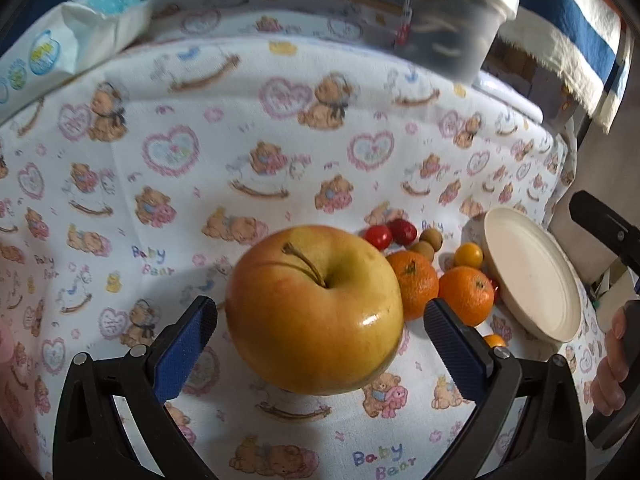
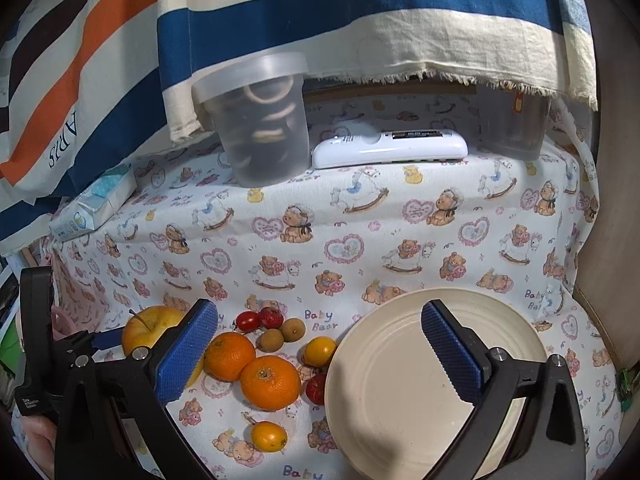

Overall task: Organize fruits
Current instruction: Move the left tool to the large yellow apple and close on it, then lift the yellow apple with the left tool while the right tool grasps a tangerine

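Observation:
A large yellow-red apple (image 1: 316,320) rests on the bear-print cloth between the blue pads of my left gripper (image 1: 320,340), which is open with a gap on each side. Behind it lie two oranges (image 1: 412,284), red cherry tomatoes (image 1: 378,237), brown longans (image 1: 432,238) and a small yellow fruit (image 1: 468,255). The cream plate (image 2: 400,408) holds nothing. My right gripper (image 2: 320,356) hangs open over the plate's left rim and the oranges (image 2: 270,382). The apple (image 2: 152,326) shows at the left there, partly hidden by a finger.
At the back stand a lidded clear tub (image 2: 260,128), a white device (image 2: 390,146) and a second dark container (image 2: 514,124) under a hanging striped cloth (image 2: 360,20). A tissue pack (image 2: 96,208) lies back left. More small fruits (image 2: 269,436) lie near the plate.

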Demonstrator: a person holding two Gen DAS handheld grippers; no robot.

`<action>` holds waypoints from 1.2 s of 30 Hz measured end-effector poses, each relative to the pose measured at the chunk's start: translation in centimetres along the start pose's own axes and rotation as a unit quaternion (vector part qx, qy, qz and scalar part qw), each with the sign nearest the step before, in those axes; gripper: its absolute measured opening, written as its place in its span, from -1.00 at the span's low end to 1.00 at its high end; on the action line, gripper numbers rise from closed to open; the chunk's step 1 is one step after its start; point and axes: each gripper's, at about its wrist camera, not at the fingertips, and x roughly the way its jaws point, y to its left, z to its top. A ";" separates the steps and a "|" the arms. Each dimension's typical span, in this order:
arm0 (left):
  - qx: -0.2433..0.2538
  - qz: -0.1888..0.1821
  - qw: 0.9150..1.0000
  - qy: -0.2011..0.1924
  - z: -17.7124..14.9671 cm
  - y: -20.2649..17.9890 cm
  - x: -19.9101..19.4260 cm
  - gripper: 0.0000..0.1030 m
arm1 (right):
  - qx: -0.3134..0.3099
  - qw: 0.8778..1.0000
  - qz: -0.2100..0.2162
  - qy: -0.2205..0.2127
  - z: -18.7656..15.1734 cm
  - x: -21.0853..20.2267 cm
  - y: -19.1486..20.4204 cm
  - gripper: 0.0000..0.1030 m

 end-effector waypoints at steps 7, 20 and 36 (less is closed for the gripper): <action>0.006 0.020 1.000 0.009 -0.2 -0.3 0.7 0.99 | -0.013 1.000 -0.004 0.011 -0.2 0.5 0.6 0.99; 0.018 0.035 0.999 0.018 -0.5 -0.7 1.9 0.73 | -0.028 0.999 0.001 0.023 -0.5 1.2 1.2 0.99; 0.027 0.049 0.998 -0.008 -0.8 -1.6 -0.3 0.70 | -0.021 0.995 0.068 0.071 -1.2 2.5 1.7 0.83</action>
